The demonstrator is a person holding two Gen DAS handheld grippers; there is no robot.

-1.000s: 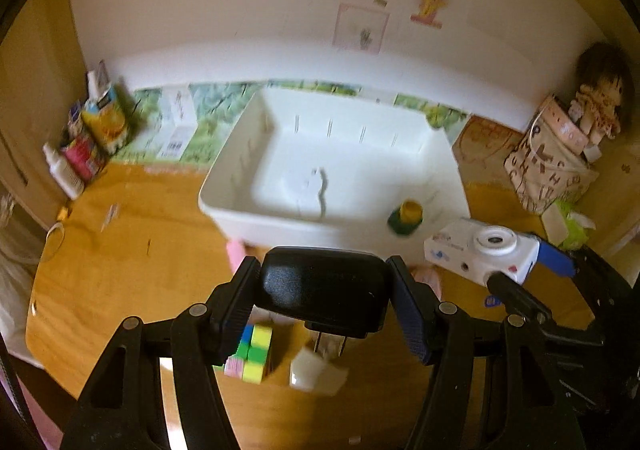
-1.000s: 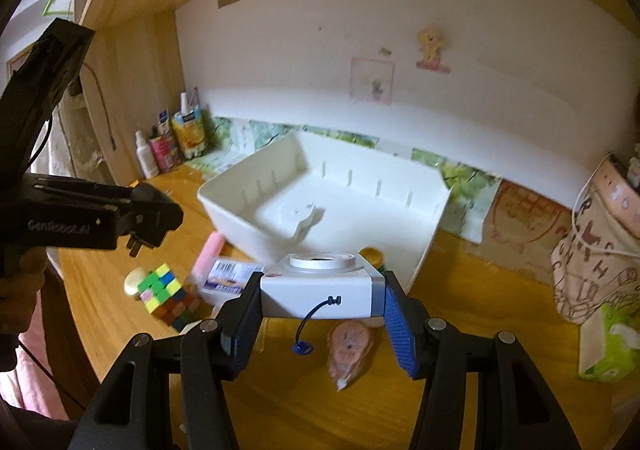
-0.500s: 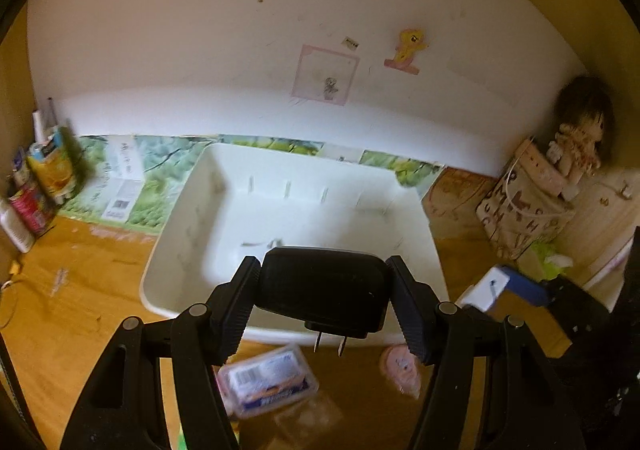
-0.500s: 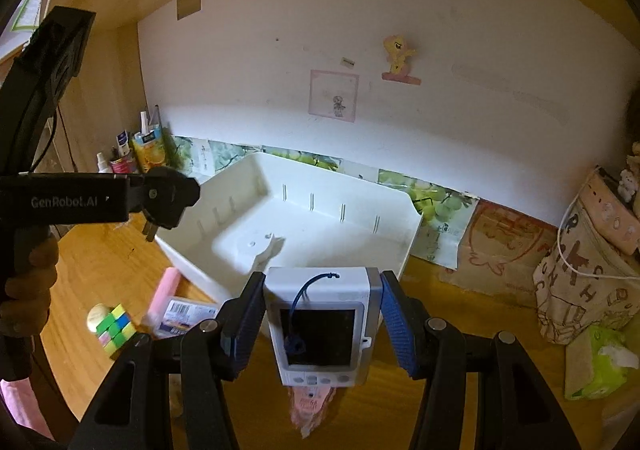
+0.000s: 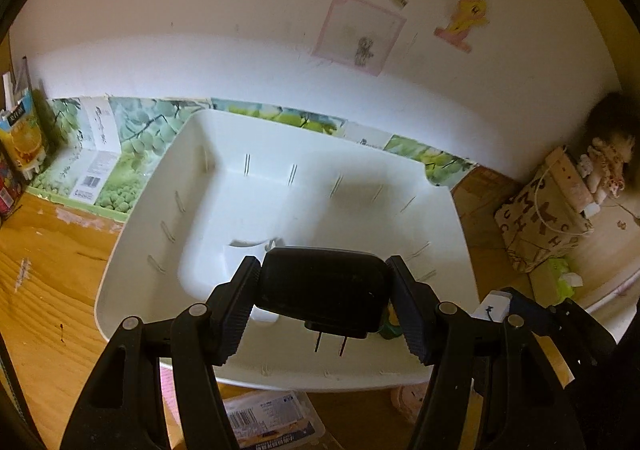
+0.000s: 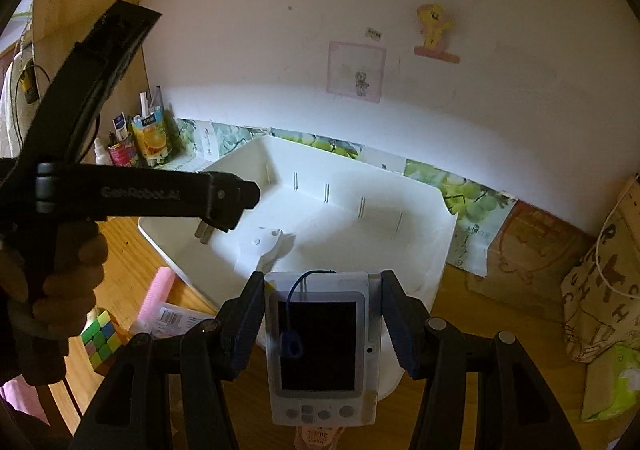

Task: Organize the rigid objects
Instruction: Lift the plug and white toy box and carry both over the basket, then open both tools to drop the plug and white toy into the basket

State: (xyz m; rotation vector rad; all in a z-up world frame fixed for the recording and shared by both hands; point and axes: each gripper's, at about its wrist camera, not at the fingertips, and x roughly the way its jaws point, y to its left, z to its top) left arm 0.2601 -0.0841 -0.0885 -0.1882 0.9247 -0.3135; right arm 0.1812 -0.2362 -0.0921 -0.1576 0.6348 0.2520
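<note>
The left gripper (image 5: 324,304) is clamping a black plug (image 5: 322,296) between its fingers, prongs pointing down, and is holding it over the near part of the white bin (image 5: 132,250). In the right wrist view the same gripper (image 6: 224,217) is reaching in from the left, with the person's hand (image 6: 60,274) wrapped around its handle and the plug's prongs hanging just above the bin's (image 6: 436,250) left wall. The right gripper (image 6: 322,326) is squeezing a white toy camera (image 6: 322,350) by its sides, the dark screen facing the lens and a blue strap lying across it; the camera is hanging over the bin's near corner. On the wooden desk (image 6: 132,254), left of the bin, a pink tube (image 6: 154,296), a labelled packet (image 6: 176,318) and a puzzle cube (image 6: 102,338) are lying close together. A small green and yellow thing (image 5: 390,324) is showing behind the plug in the left wrist view; whether it is sitting inside the bin I cannot tell.
</note>
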